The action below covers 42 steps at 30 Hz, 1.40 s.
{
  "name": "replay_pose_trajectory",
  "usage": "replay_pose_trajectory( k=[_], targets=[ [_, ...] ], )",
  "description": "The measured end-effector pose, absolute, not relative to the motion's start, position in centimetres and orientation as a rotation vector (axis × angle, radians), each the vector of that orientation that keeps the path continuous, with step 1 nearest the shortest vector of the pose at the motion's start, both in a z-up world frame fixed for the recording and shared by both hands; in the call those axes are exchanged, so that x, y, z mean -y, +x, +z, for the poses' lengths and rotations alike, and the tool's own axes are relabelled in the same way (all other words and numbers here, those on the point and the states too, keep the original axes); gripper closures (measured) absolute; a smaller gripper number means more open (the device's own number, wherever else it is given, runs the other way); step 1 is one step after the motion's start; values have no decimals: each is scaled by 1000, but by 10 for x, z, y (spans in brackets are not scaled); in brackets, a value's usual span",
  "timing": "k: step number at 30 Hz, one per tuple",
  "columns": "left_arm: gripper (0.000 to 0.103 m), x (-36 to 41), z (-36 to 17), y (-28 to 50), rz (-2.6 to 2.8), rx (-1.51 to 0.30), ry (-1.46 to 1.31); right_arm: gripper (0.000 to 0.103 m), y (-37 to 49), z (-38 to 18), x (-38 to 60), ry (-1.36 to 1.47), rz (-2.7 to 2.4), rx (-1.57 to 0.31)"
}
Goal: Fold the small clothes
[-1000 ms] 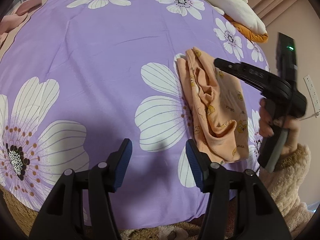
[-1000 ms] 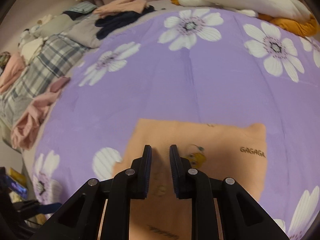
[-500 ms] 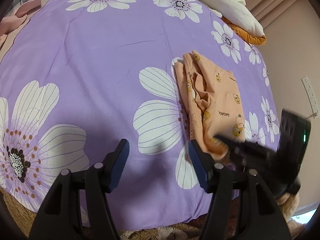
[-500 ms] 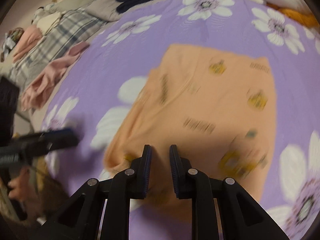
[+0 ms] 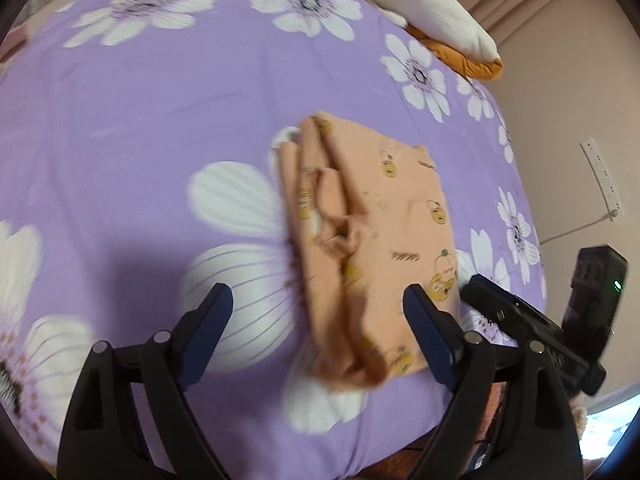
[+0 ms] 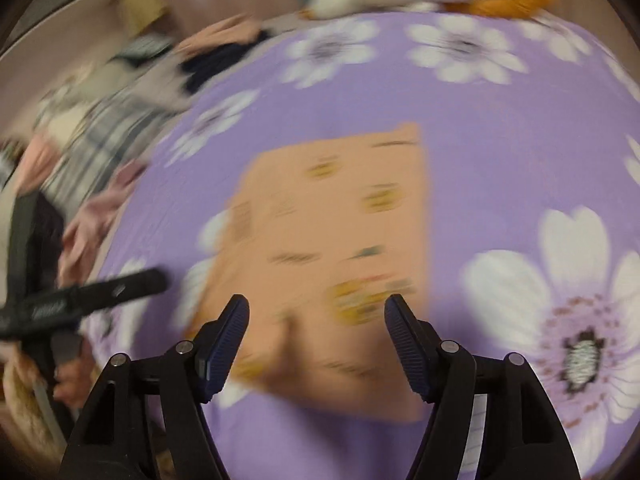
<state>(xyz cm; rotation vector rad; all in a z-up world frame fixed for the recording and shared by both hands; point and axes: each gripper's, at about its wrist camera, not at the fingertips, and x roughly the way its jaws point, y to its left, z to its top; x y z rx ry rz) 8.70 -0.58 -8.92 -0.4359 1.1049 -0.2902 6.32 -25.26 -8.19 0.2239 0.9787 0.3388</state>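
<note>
- My left gripper has its jaws opening, wide apart with nothing pinched; the near end of the peach garment lies in the gap between them, and I cannot tell whether either pad brushes the cloth.
- My right gripper has its jaws opening too, hanging over the same near end of the peach garment, with no cloth caught in them (the view is blurred, so contact is hard to judge).
- I hold both spread, I think, because each needs a wide mouth to take a near corner of the garment for the next fold.
- The garment lies flat on the purple flowered bedspread, already narrowed lengthwise, with a bunched ridge along its left side; that ridge may slip loose when lifted.
- Seen from my left wrist, the right gripper sits just right of the garment's near corner.
- Beyond the garment's far end, a white and orange blanket lies at the bed's edge, well apart.
- Off the garment's left side, past the bedspread, other clothes wait in a heap.
</note>
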Motion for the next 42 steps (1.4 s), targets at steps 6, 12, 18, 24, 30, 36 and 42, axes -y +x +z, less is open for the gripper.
replay_pose_trajectory(
  k=[6, 12, 18, 24, 30, 36, 42],
  targets=[
    [18, 35, -121, 123, -354, -1201, -451, 33, 103, -110, 271, 343, 333, -1046],
    [60, 42, -127, 131, -362, -1188, -432, 54, 106, -115, 249, 337, 369, -1046],
    [78, 48, -101, 124, -374, -1110, -388, 77, 93, -76, 241, 270, 403, -932],
    [77, 45, -63, 122, -337, -959, -331, 77, 104, -42, 240, 253, 466, -807],
    [75, 44, -92, 153, -269, -1029, -301, 77, 140, -75, 233, 265, 440, -897],
    [41, 47, -107, 154, -237, -1081, -263, 63, 139, -97, 232, 221, 342, -963],
    [1, 41, -65, 129, -246, -975, -278, 40, 116, -55, 241, 175, 286, -850]
  ],
)
